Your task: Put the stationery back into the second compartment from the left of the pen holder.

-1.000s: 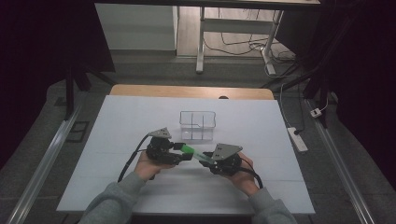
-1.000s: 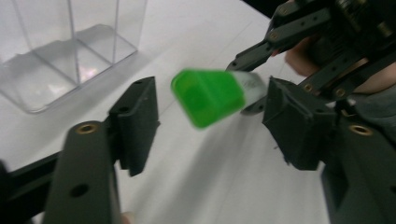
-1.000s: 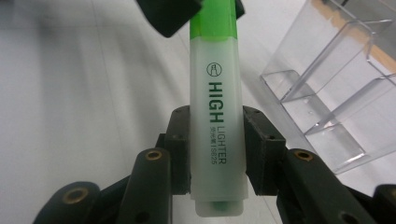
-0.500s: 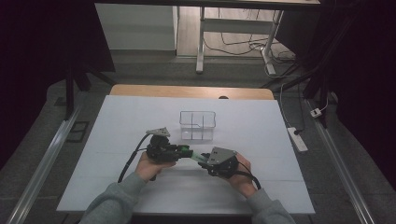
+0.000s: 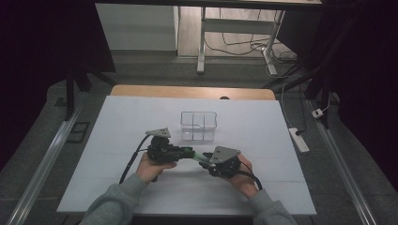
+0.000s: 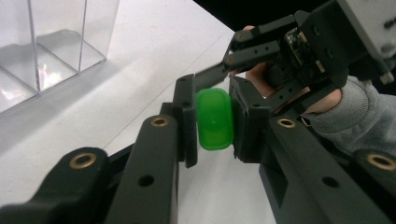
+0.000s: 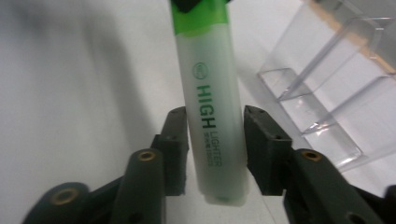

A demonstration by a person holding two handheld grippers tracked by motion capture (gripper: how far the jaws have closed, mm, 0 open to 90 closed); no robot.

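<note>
A highlighter [image 5: 195,155] with a pale body [image 7: 210,107] and a green cap [image 6: 215,119] hangs level between my two grippers above the white table [image 5: 263,140]. My left gripper [image 5: 187,152] has just been closing its jaws, and its pads [image 6: 187,116] now press on both sides of the cap. My right gripper [image 7: 215,135] has just been opening its jaws. They stand around the body near its back end: one pad touches it, and the other stands a sliver off. The right gripper [image 6: 299,51] faces the left one closely.
A clear plastic box [image 5: 198,125] with dividers stands just beyond the grippers, near the table's middle; its walls show in both gripper views [image 6: 42,46] [image 7: 336,84]. A power strip [image 5: 299,139] lies off the table's right edge. Cables trail from both grippers.
Both hands keep their place at the front middle, with the highlighter still spanning the two grippers. From the high view the jaw motion is too small to make out.
</note>
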